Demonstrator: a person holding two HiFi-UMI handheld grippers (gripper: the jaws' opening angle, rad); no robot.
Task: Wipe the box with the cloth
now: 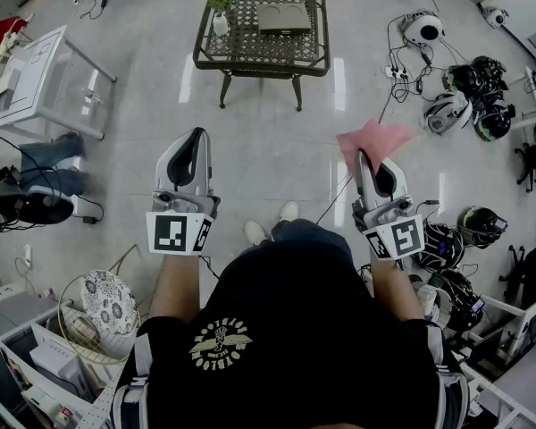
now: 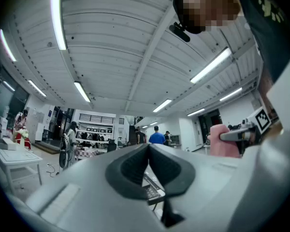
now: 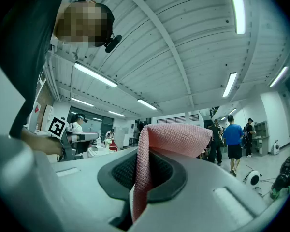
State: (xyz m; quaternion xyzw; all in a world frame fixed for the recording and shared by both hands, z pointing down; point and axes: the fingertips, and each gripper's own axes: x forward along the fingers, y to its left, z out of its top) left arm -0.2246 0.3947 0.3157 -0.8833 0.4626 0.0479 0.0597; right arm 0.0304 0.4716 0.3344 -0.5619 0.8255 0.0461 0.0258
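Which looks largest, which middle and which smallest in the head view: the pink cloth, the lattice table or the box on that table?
1. lattice table, clearly largest.
2. pink cloth.
3. box.
The cloth is far nearer the camera, so its lead over the box is unsure.

Pale glossy tiled floor (image 1: 268, 150) with a dark lattice-topped table (image 1: 250, 47), a white table (image 1: 49, 65) at left, helmets (image 1: 473, 96) at right; ribbed white ceiling (image 2: 116, 42) with strip lights (image 2: 211, 65).
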